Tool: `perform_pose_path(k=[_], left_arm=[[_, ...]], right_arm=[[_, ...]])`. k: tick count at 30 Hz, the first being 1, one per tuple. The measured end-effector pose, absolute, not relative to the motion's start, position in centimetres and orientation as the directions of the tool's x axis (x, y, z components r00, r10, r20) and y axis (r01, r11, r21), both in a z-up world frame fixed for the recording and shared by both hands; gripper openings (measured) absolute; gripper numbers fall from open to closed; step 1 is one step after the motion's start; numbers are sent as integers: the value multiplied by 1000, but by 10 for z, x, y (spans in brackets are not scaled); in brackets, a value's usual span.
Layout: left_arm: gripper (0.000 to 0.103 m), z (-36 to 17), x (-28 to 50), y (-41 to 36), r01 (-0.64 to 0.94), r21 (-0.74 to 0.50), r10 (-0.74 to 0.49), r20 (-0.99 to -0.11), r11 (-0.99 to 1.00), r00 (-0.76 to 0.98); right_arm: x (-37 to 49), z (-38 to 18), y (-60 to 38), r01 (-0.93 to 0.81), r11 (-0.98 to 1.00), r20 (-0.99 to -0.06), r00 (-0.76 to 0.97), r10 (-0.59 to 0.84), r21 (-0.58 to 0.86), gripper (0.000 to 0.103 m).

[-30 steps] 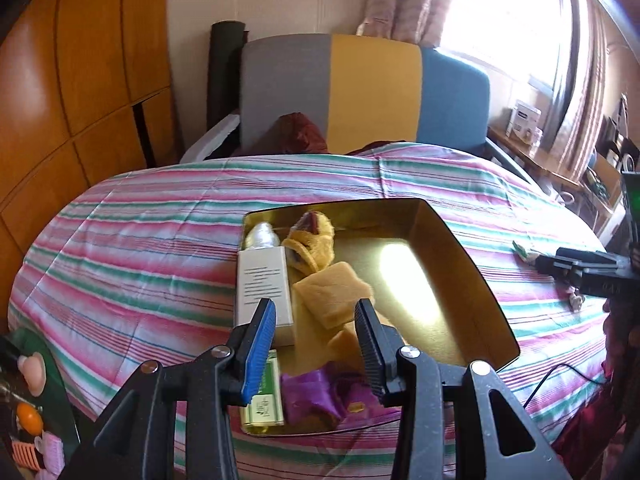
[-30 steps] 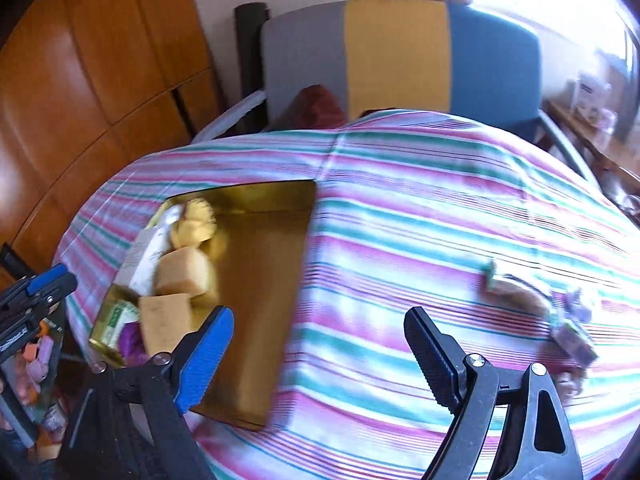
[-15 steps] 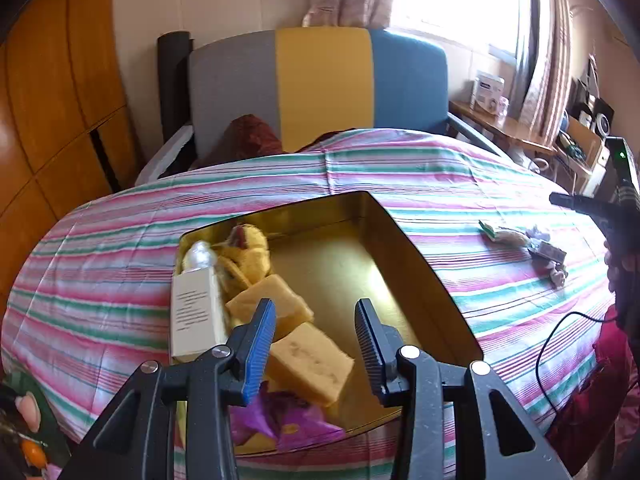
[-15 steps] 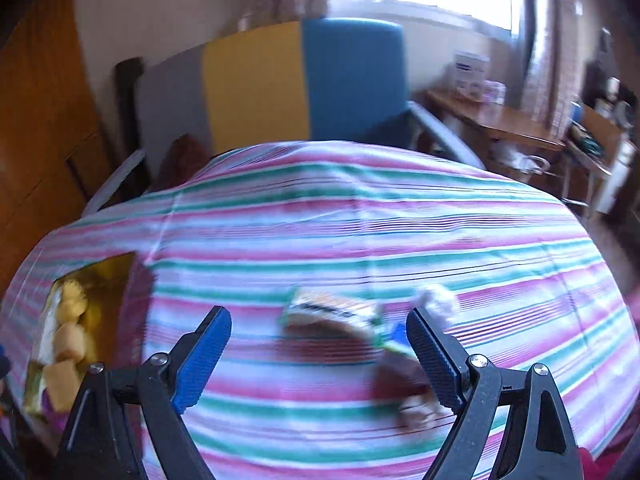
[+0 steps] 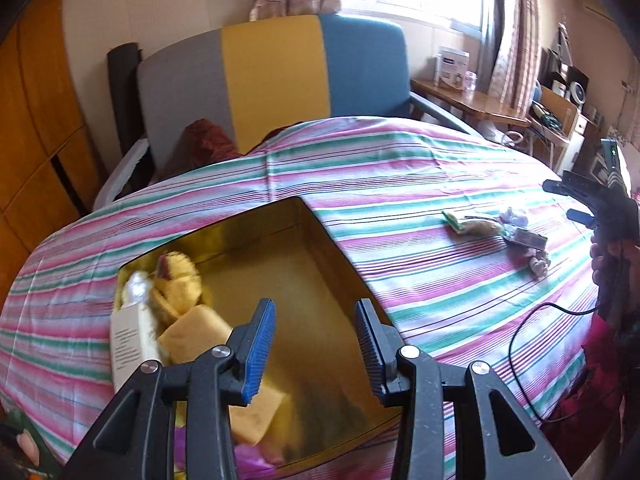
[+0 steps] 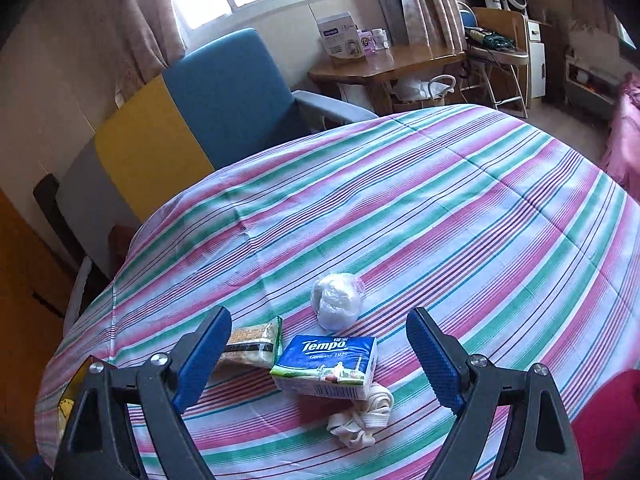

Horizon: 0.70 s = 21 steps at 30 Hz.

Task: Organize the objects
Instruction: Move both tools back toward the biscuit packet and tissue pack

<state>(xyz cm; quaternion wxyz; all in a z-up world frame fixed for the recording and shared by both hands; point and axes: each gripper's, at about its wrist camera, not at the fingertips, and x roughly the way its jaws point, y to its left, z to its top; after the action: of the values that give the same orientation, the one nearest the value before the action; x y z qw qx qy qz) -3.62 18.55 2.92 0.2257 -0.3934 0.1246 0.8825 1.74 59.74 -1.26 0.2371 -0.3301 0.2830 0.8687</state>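
At the left the gold tin sits on the striped bench, already holding a white bottle, yellow sponges, a yellow plush and something purple. The left gripper hovers over it, fingers narrow and empty. To the right, the right gripper, fingers wide and empty, frames the tissue pack, with a snack packet, a white bundle and a cloth strap close by. Picking comes next, I'd say: lower, close, carry to the tin.
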Motion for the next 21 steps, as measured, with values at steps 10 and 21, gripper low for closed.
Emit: perform_pose_path(k=[10, 21], left_arm=[[41, 27, -41, 239, -575, 75, 326, -761, -815, -561], [41, 7, -51, 307, -682, 48, 375, -806, -730, -458]], right_arm=[[21, -15, 599, -597, -717, -705, -678, 209, 360, 90], [35, -20, 618, -647, -637, -711, -671, 213, 420, 90]])
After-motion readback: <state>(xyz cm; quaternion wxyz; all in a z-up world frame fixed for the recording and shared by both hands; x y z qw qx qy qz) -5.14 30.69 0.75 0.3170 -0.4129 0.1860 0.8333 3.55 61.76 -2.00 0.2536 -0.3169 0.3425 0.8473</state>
